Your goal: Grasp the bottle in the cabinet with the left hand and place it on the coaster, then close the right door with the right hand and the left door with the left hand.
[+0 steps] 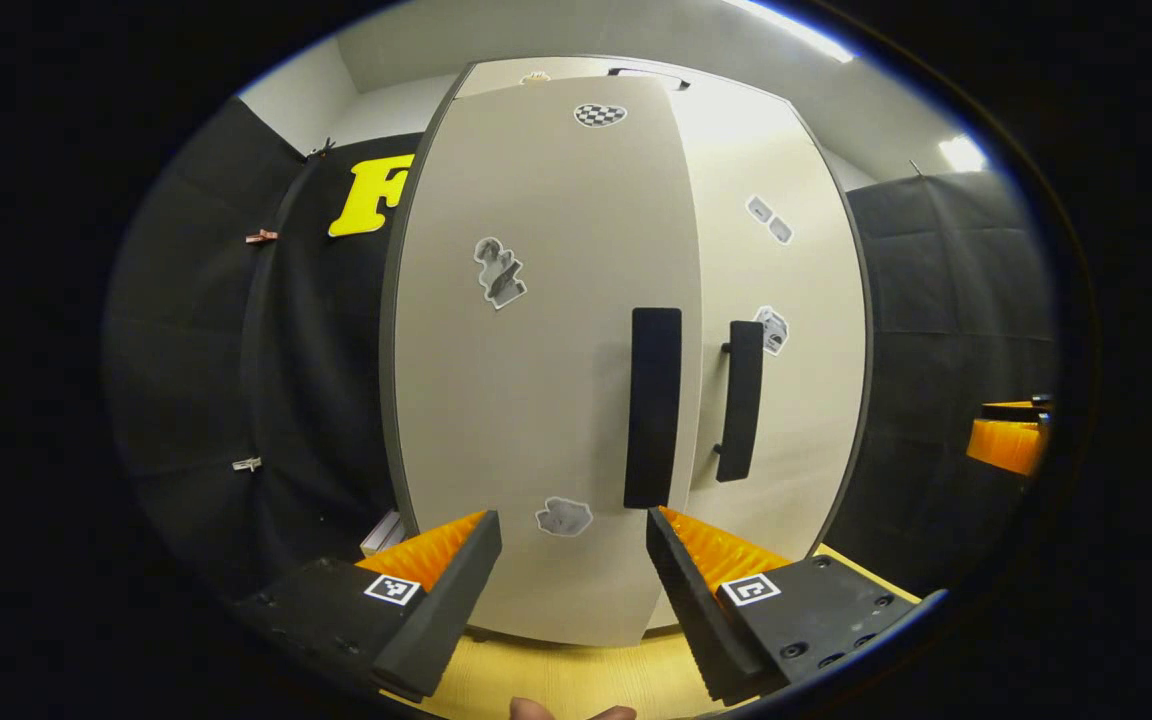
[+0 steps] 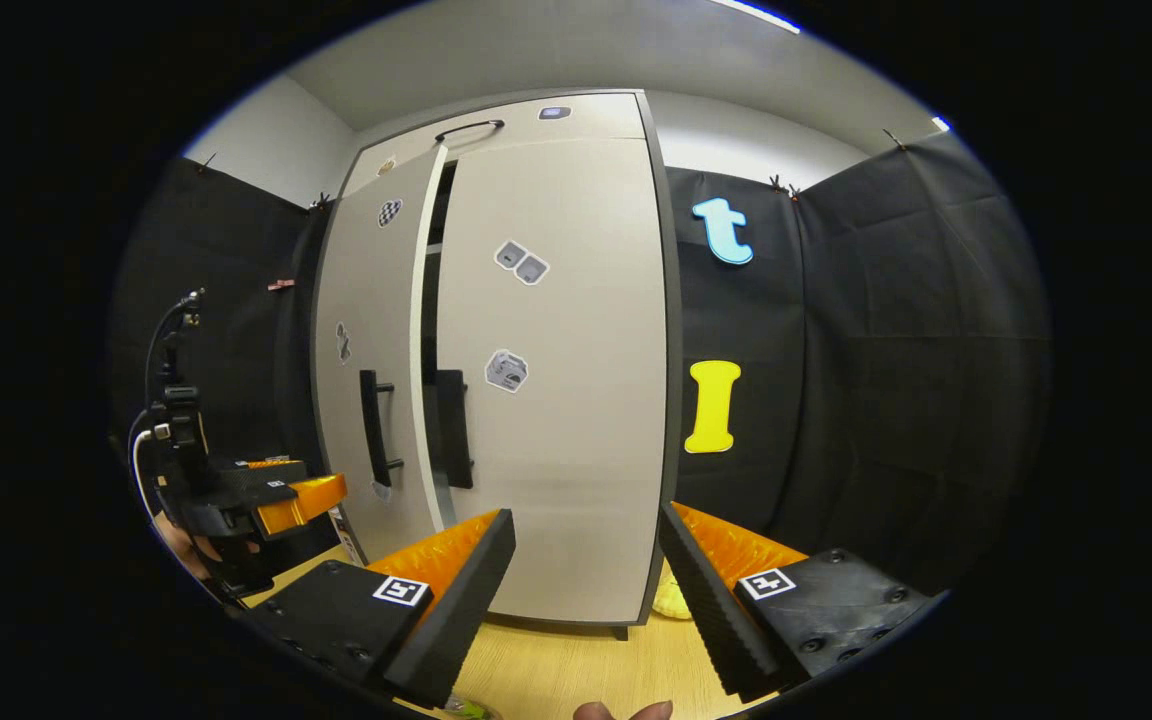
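Note:
The beige cabinet (image 1: 536, 400) stands straight ahead of my left gripper (image 1: 573, 545), which is open and holds nothing, a short way off the doors. The left door (image 2: 376, 300) stands slightly ajar, its free edge out from the right door (image 2: 556, 400), with a dark gap between them. The right door lies flat against the cabinet. Each door carries a black vertical handle (image 1: 653, 405) (image 1: 741, 400). My right gripper (image 2: 586, 545) is open and empty before the right door. A greenish bit (image 2: 466, 710) at the bottom edge is too small to identify. What is inside the cabinet is hidden.
The cabinet stands on a light wooden table (image 2: 556, 670). A pale yellow thing (image 2: 671, 600) lies by the cabinet's lower right corner. The left gripper (image 2: 276, 495) and a hand show at the left of the right gripper view. Black cloth walls close both sides.

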A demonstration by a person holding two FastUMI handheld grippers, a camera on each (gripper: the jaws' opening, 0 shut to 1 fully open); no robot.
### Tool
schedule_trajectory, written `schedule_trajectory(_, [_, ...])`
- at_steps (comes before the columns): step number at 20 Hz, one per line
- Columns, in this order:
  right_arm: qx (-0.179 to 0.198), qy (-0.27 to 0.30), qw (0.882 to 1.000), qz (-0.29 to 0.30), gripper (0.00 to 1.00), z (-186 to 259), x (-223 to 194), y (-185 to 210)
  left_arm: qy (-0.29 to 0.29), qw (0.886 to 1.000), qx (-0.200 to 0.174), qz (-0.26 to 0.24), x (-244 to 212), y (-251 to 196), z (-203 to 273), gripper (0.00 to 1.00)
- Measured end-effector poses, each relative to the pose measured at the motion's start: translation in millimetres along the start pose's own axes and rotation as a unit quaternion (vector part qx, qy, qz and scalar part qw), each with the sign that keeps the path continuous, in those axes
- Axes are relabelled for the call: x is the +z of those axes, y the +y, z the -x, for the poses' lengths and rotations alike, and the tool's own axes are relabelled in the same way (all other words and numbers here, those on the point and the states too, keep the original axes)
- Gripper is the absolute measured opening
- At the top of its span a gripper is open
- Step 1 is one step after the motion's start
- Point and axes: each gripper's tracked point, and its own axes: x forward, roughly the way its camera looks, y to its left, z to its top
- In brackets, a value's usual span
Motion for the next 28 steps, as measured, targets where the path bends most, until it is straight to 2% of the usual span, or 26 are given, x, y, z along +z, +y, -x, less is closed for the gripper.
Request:
schedule_trajectory(9, [0.012, -0.013, 1.0, 0.003, 0.96, 31, 10, 25, -0.026, 0.999, -0.004, -0.026, 20, -5, 72, 0.93])
schedule_trajectory(17, [0.005, -0.02, 1.0, 0.012, 0.96, 61, 9, 45, -0.031, 0.999, -0.024, -0.022, 18, -22, 119, 0.94])
schedule_trajectory(23, [-0.001, -0.03, 0.999, 0.022, 0.96, 77, 7, 61, -0.034, 0.999, -0.023, 0.005, 16, -22, 141, 0.95])
schedule_trajectory(28, [0.005, -0.025, 1.0, 0.017, 0.96, 80, 2, 69, -0.044, 0.999, -0.008, -0.003, 20, -15, 150, 0.95])
